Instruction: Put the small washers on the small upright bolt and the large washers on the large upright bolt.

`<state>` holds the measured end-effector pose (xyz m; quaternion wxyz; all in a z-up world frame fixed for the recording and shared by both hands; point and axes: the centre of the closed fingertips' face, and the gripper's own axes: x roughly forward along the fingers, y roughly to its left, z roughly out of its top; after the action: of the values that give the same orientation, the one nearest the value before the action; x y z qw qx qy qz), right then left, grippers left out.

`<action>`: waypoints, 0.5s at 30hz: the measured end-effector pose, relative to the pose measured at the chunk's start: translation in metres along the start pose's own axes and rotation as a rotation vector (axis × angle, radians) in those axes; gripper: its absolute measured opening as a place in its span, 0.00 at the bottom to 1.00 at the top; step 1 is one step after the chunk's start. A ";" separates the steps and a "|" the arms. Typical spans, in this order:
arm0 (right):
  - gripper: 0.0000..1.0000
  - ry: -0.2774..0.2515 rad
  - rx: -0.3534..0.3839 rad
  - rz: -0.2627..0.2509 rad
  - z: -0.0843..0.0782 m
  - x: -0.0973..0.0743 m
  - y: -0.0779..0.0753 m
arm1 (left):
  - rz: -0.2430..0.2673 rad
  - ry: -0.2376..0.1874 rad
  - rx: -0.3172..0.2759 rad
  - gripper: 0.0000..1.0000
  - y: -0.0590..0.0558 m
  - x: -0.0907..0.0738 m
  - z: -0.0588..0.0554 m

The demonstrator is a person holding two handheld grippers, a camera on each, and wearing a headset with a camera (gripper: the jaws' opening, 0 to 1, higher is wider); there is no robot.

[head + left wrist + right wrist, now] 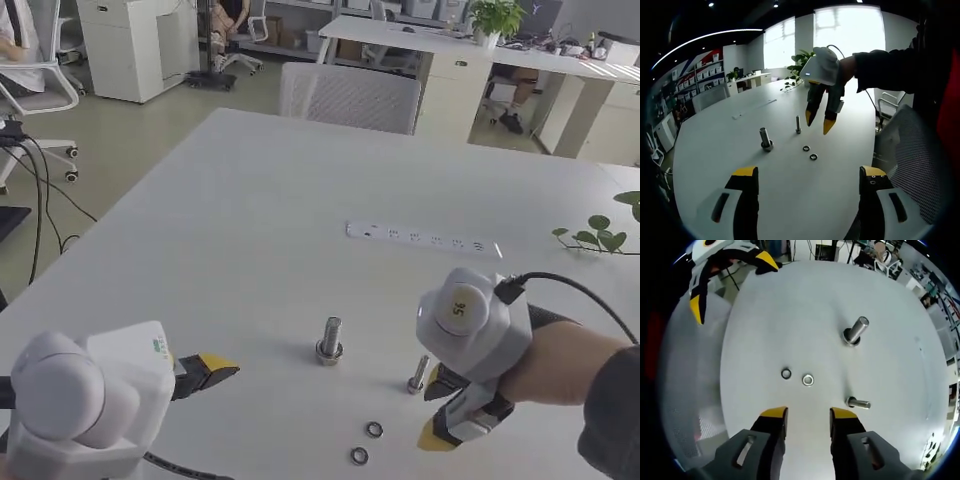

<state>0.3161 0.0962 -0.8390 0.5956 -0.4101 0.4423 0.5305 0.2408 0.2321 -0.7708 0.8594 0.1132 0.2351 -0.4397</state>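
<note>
While two washers [374, 429] lie loose on the table [250, 220], lower centre, near the small bolt [418, 373] and large bolt [330, 340], the right hand-held gripper [808, 414] and left hand-held gripper [809, 172] gape empty; these two remain unplaced.

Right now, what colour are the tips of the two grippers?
Yellow on both the left gripper and right gripper, clearest in the right gripper view.

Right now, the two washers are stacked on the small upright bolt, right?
No. One washer and the other washer lie flat on the table, apart from the small upright bolt, not stacked on it. The right gripper view shows it.
</note>
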 end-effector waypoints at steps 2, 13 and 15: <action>0.34 -0.001 -0.023 0.000 0.005 0.003 0.000 | 0.002 0.000 -0.001 0.83 0.000 0.000 0.000; 0.30 0.022 -0.088 0.017 0.022 0.021 0.001 | 0.011 0.000 -0.007 0.82 0.002 -0.002 -0.002; 0.29 0.026 -0.098 0.023 0.023 0.024 0.002 | 0.014 -0.001 -0.008 0.82 0.003 -0.003 -0.003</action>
<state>0.3173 0.1246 -0.8561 0.5629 -0.4406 0.4283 0.5527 0.2406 0.2368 -0.7721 0.8629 0.1111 0.2359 -0.4328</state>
